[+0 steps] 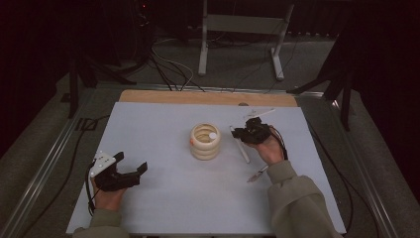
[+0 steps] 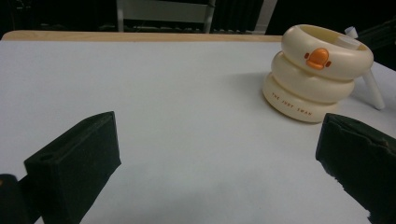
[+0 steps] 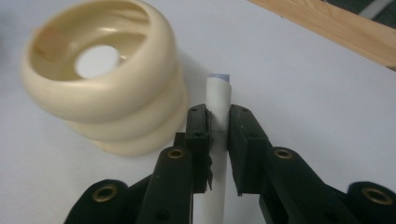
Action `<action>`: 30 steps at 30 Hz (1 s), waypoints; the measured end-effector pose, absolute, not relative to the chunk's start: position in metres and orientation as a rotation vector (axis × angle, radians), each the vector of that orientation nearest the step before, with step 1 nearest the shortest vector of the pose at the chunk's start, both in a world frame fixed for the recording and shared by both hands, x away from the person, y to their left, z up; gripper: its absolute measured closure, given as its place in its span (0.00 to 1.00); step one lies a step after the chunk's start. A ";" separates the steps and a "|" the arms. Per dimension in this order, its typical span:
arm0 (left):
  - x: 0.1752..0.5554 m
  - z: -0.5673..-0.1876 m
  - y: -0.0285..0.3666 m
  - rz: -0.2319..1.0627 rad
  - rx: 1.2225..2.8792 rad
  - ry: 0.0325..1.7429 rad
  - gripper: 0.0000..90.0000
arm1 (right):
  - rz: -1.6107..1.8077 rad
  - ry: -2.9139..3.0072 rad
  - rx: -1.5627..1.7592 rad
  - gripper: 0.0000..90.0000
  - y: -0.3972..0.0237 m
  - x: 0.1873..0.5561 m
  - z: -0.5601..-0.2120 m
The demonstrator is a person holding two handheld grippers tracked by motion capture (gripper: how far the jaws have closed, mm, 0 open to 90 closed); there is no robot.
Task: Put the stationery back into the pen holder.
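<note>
The right gripper point(image 3: 219, 140) is clamped on a white pen point(image 3: 218, 100), its two black jaws pressing the barrel on either side just below the pale blue-grey tip. In the high view the right gripper point(image 1: 246, 134) hangs over the table point(image 1: 148, 124) at about 3 o'clock from a cream holder point(image 1: 205, 142), and the pen point(image 1: 242, 148) slants down from it toward the person's side. The holder point(image 3: 105, 74), shaped like three stacked rings with an open top, stands just beside the pen at its 10 o'clock in the right gripper view; whether the two touch cannot be told. Seen from the left gripper view, the holder point(image 2: 315, 72) bears an orange duck bill on its top ring and the orange words "THE JUDY SWAN" on its bottom ring. The left gripper point(image 1: 130, 174) rests at about 8 o'clock from the holder, well apart from it, jaws spread wide with nothing between them.
</note>
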State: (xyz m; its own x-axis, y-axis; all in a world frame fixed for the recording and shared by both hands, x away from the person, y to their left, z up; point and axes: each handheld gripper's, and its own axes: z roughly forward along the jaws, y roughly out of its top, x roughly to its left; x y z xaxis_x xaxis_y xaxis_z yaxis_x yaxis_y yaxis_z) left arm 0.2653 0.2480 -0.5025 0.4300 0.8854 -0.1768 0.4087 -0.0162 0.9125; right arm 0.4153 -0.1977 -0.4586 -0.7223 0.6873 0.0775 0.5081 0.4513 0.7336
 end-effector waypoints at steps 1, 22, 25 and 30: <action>0.265 -0.503 0.248 0.561 1.621 1.156 0.00 | 1.145 2.474 1.029 0.88 -0.197 0.414 -0.458; 0.265 -0.503 0.248 0.562 1.624 1.157 0.00 | 1.314 2.453 0.875 0.88 -0.176 0.395 -0.447; 0.265 -0.503 0.248 0.561 1.625 1.156 0.00 | 1.333 2.450 0.873 0.88 -0.174 0.394 -0.445; 0.266 -0.503 0.247 0.559 1.628 1.156 0.00 | 1.349 2.455 0.874 0.88 -0.171 0.394 -0.444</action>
State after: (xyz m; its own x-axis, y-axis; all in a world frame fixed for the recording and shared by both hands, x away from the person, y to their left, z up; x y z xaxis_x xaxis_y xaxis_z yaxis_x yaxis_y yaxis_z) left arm 0.2655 0.2475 -0.5028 0.4320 0.8848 -0.1746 0.4121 -0.0215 0.9109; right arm 0.3936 -0.1711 -0.4441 -0.8031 0.5875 0.0988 0.3986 0.4066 0.8221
